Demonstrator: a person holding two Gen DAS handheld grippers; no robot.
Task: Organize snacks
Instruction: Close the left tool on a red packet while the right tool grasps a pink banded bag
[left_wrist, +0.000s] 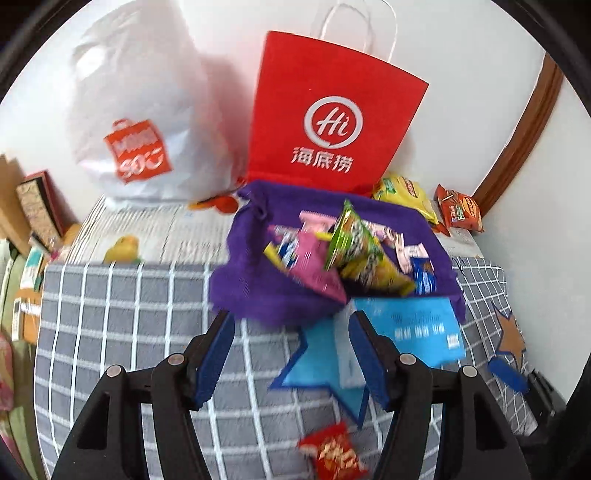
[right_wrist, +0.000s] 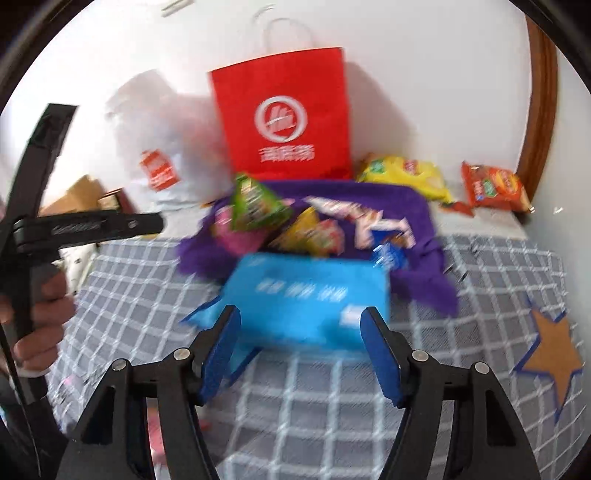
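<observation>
Left wrist view, open left tool (left_wrist: 291, 328), snack pile (left_wrist: 347, 254) seemingly just beyond

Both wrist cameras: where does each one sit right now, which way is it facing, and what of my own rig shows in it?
Left wrist: on the left gripper, facing the purple bag of snacks; only its open blue fingers show.
Right wrist: on the right gripper, open, facing the blue bag; the left hand holding its gripper's handle shows at the left edge.
Shared: red paper bag, both bags, checked cloth.

Both hand-held grippers (left_wrist: 291, 354) (right_wrist: 301, 349) agape, empty.
</observation>
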